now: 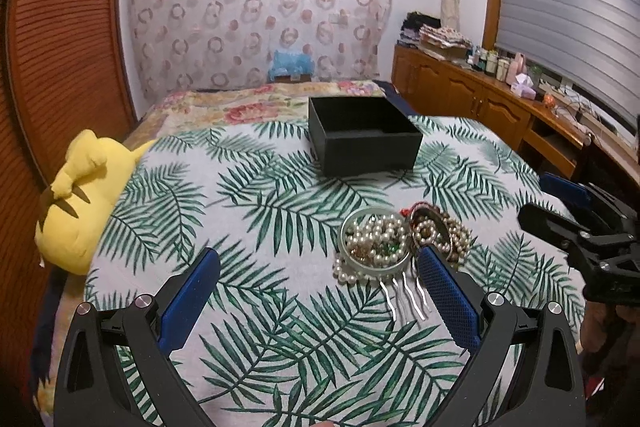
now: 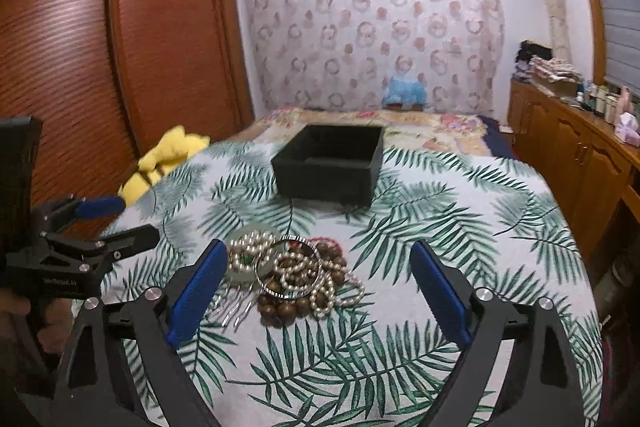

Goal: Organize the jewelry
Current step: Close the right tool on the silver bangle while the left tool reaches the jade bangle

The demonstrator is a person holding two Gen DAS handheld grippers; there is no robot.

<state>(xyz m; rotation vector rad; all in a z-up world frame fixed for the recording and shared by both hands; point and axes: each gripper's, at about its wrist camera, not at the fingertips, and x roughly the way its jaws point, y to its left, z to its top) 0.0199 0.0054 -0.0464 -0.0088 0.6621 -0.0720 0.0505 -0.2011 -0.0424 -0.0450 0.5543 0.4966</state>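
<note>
Both grippers, left gripper point(image 1: 318, 267) and right gripper point(image 2: 318, 263), spread wide and holding nothing above the jewelry pile point(image 2: 296, 275) at lower centre; tangled pearl strands point(image 1: 374, 233) may drag neighbours short of the black box point(image 1: 362, 135).

Glossy pearl strands point(image 2: 250, 251), shiny metal bangle point(image 2: 286, 269), matt black box point(image 1: 362, 135), leaf-print cloth point(image 1: 280, 339).

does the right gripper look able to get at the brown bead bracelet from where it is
Probably yes. The right gripper is open, and the brown bead bracelet lies between its jaws on the bedspread. However, a pearl strand and a metal bangle overlap it.
</note>
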